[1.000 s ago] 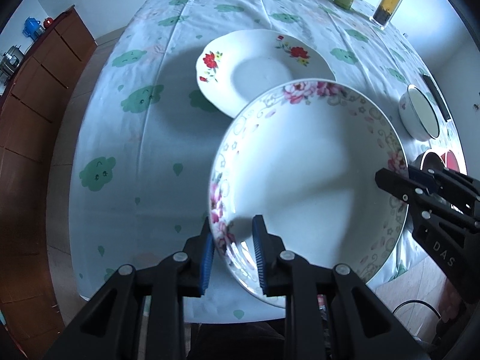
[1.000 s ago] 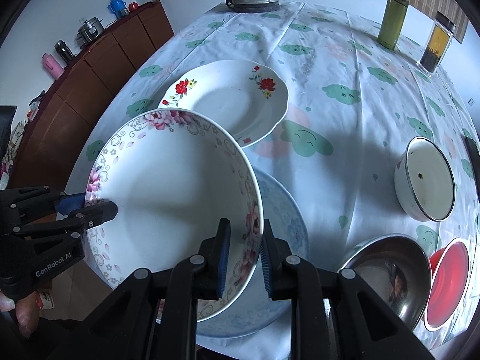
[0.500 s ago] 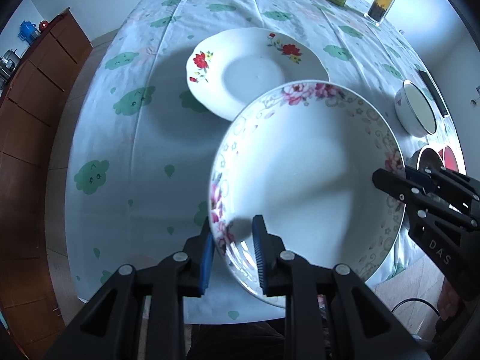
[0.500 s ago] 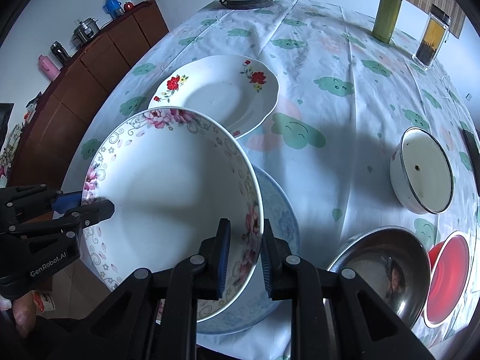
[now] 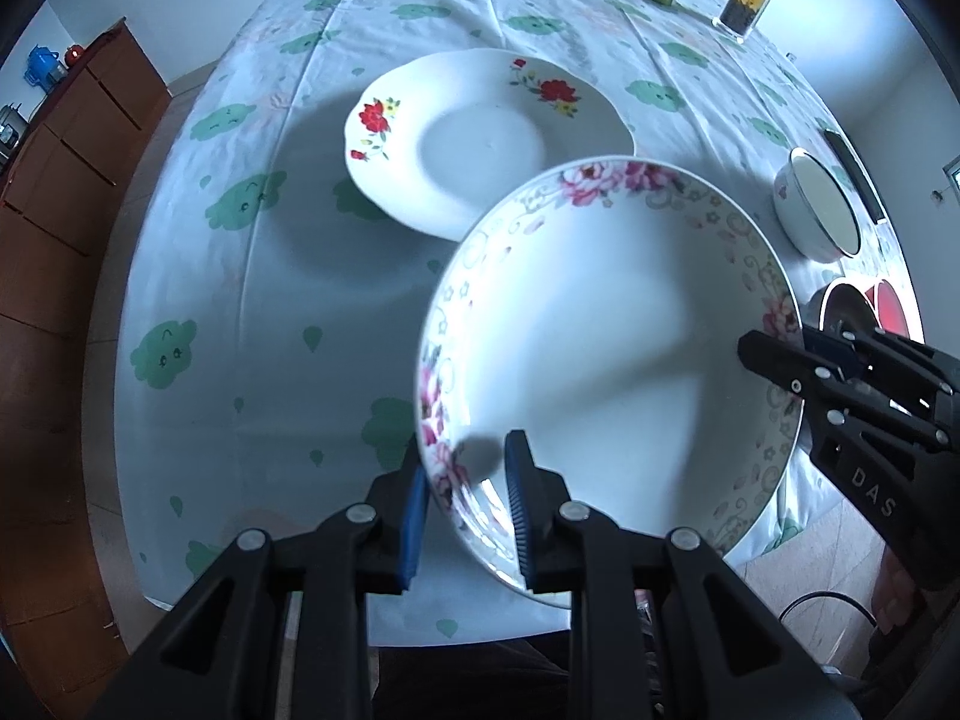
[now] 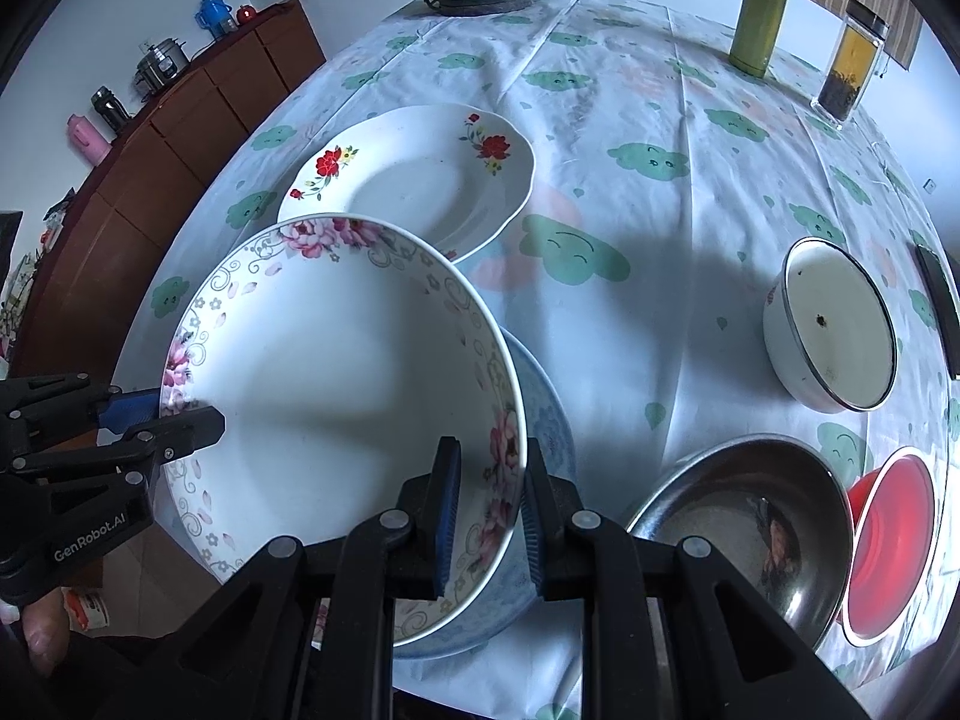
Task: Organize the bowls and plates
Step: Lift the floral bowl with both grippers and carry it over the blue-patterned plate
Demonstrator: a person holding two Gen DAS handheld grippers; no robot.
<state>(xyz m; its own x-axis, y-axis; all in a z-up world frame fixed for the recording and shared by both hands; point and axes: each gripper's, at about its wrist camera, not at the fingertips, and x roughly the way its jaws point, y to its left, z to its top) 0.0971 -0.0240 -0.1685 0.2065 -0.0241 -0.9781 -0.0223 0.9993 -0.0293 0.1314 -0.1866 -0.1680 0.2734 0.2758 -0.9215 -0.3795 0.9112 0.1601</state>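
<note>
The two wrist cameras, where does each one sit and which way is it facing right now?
Left wrist: on the left gripper, looking steeply down its fingers at the pink-flowered plate it clamps; the right gripper shows opposite.
Right wrist: on the right gripper, looking down at the same plate; the left gripper shows, with a fingertip.
Shared: that plate, red-flowered plate, tablecloth.

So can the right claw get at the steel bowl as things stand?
Probably not yet. The right claw is shut on the pink-flowered plate's rim, shared with the left claw. The steel bowl lies unobstructed beside it, so it looks reachable once the plate is set down.
</note>
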